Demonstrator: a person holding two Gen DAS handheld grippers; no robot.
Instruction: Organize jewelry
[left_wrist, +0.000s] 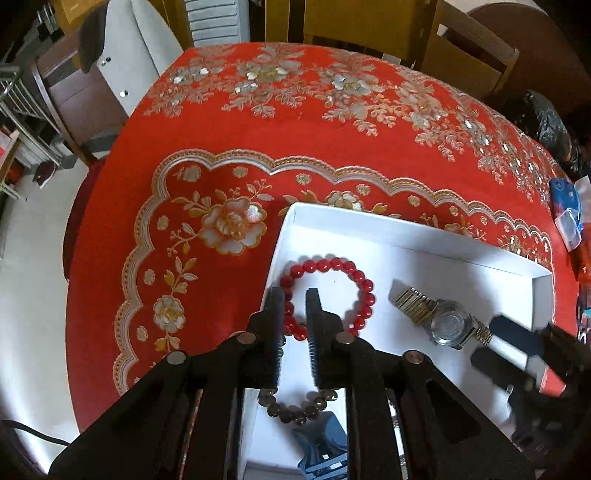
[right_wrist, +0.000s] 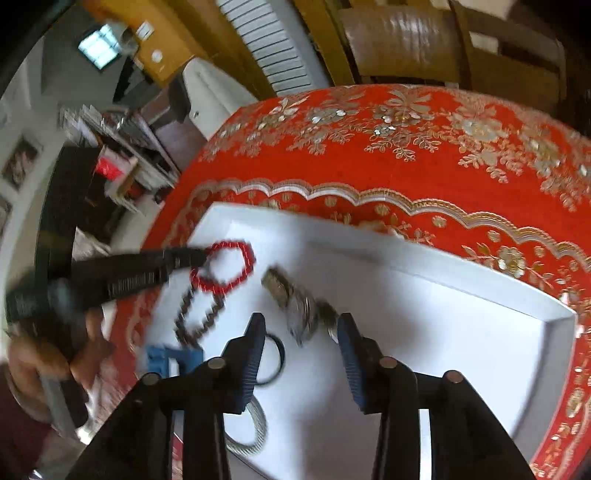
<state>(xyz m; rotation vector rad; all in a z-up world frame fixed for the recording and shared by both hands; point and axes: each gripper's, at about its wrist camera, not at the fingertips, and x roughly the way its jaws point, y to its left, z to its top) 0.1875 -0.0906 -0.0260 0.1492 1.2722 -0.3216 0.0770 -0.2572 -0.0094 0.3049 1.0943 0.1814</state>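
Observation:
A white shallow box (left_wrist: 406, 236) lies on the red tablecloth. In it are a red bead bracelet (left_wrist: 332, 291), a metal wristwatch (left_wrist: 439, 321), a dark bead bracelet (left_wrist: 295, 408) and a blue clip (left_wrist: 321, 446). My left gripper (left_wrist: 295, 299) straddles the red bracelet's near-left beads with its jaws narrowly apart; from the right wrist view (right_wrist: 199, 258) it touches the red bracelet (right_wrist: 225, 269). My right gripper (right_wrist: 301, 328) is open and empty just short of the watch (right_wrist: 299, 306); it shows blurred at the right of the left wrist view (left_wrist: 495, 339). A black ring (right_wrist: 275, 360) and a grey ring (right_wrist: 255, 428) lie near its left finger.
The round table (left_wrist: 295, 129) has a red and gold floral cloth. Wooden chairs (left_wrist: 469, 40) stand behind it. Blue and white packets (left_wrist: 567, 210) lie at the table's right edge. A black bag (left_wrist: 543, 122) sits beyond the far right rim.

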